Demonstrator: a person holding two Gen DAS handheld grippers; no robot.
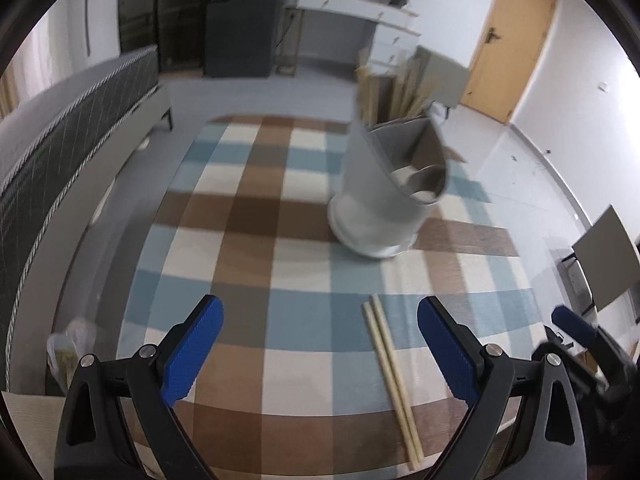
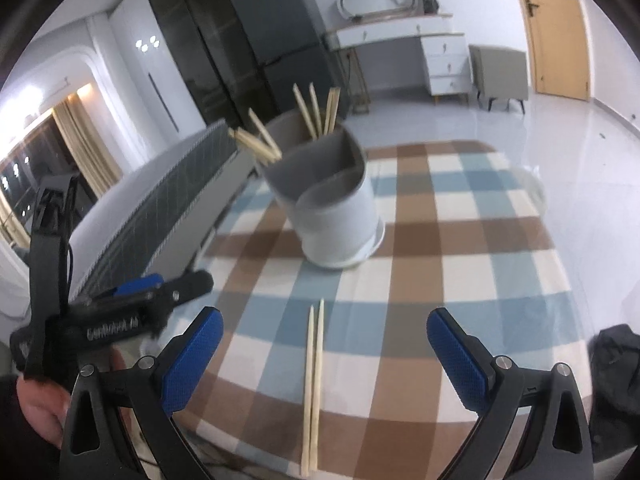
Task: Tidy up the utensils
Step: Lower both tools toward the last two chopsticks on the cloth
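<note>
In the left wrist view, the left gripper hangs above the checked tablecloth with its blue pads spread wide and nothing between them. Two chopsticks lie side by side on the cloth, just inside the right-hand finger, running from about 12 toward 5 o'clock. The grey utensil holder stands farther off at 1 o'clock, blurred, with pale sticks rising from its far side; their count cannot be told here. The right gripper shows at 3 o'clock. In the right wrist view, the right gripper is likewise released and empty, and the same pair lies almost straight up the middle between its fingers. The holder sits at 12 o'clock, holding about seven chopsticks in two clusters. At 9 o'clock a hand grips the left tool.
</note>
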